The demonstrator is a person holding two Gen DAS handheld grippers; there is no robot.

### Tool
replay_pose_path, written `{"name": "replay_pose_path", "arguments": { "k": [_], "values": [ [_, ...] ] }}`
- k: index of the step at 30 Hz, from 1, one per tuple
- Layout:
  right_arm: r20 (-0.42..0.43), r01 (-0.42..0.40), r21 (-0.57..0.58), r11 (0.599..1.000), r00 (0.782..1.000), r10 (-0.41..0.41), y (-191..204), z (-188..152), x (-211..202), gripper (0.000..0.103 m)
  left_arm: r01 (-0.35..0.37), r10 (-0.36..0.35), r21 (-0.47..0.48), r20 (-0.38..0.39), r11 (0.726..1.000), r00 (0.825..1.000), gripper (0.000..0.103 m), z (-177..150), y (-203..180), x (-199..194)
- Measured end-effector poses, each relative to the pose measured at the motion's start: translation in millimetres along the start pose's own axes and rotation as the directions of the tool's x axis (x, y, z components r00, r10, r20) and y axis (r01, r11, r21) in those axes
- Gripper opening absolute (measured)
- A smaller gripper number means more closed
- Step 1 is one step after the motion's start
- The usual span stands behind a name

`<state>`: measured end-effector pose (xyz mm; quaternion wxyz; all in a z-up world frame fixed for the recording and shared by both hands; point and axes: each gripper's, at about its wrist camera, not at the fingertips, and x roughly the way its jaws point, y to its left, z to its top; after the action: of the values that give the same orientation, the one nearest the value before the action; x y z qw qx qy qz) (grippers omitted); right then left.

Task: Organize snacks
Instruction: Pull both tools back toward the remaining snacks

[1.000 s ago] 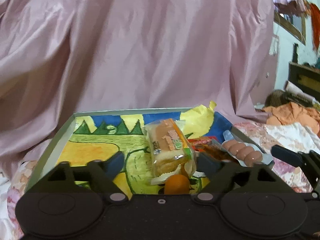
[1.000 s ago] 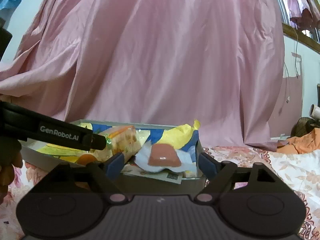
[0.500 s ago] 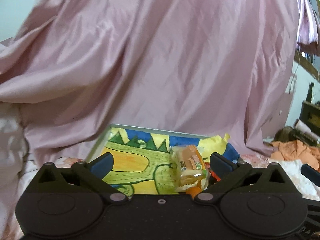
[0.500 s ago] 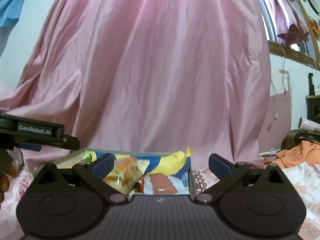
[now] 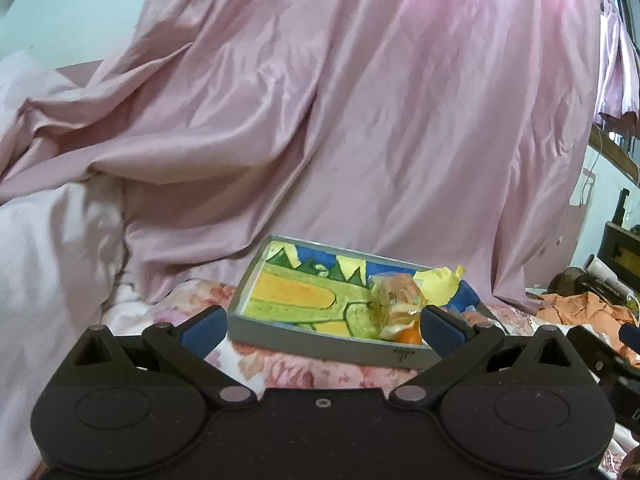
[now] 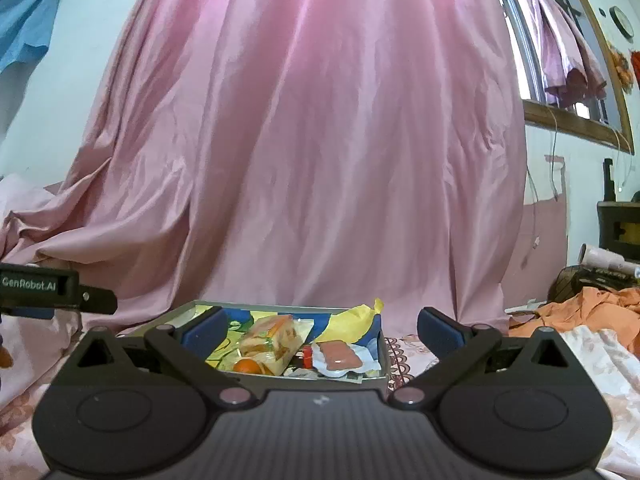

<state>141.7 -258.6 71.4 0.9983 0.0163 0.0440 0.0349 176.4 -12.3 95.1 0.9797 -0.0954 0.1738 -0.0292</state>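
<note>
A grey tray (image 5: 320, 342) (image 6: 376, 376) with a painted green, yellow and blue floor rests on a flowered bedspread. In it lie a clear-wrapped bread pack (image 5: 398, 304) (image 6: 272, 344), a small orange fruit (image 5: 410, 336) (image 6: 246, 366), a pink sausage pack (image 6: 340, 358) and a yellow wrapper (image 5: 438, 286) (image 6: 352, 316). My left gripper (image 5: 320, 326) is open and empty, held back from the tray's near wall. My right gripper (image 6: 320, 330) is open and empty too, short of the tray. The left gripper's body shows at the left edge of the right wrist view.
A large pink satin sheet (image 5: 340, 120) (image 6: 320, 140) hangs behind the tray. White bedding (image 5: 52, 260) is bunched at the left. Orange cloth (image 5: 580, 308) (image 6: 592, 312) and dark clutter lie at the right, under a window (image 6: 560, 60).
Both grippers' jaws opened wider and both drew back and up from the tray. The bread pack that sat between the left fingers now lies in the tray, farther off.
</note>
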Motion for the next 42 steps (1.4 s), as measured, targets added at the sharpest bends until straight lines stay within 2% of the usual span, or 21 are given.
{"name": "replay_pose_path", "arguments": {
  "k": [10, 27, 37, 42],
  "values": [
    [-0.022, -0.013, -0.018, 1.000, 1.000, 0.013, 10, -7, -38, 0.103, -0.022, 0.022, -0.017, -0.018, 1.000, 1.000, 0.102, -30, 18, -42],
    [-0.170, -0.040, -0.082, 0.996, 0.985, 0.026, 19, -43, -81, 0.103, -0.009, 0.012, 0.031, -0.109, 0.999, 0.994, 0.102, -81, 36, -75],
    [-0.296, -0.082, -0.117, 0.990, 0.954, 0.044, 27, -63, -86, 0.103, 0.009, 0.000, 0.051, -0.176, 0.999, 0.984, 0.102, -103, 39, -72],
    [-0.365, -0.100, -0.127, 0.987, 0.930, 0.047, 29, -73, -79, 0.103, 0.041, -0.027, 0.052, -0.240, 0.998, 0.970, 0.102, -113, 40, -63]
  ]
}}
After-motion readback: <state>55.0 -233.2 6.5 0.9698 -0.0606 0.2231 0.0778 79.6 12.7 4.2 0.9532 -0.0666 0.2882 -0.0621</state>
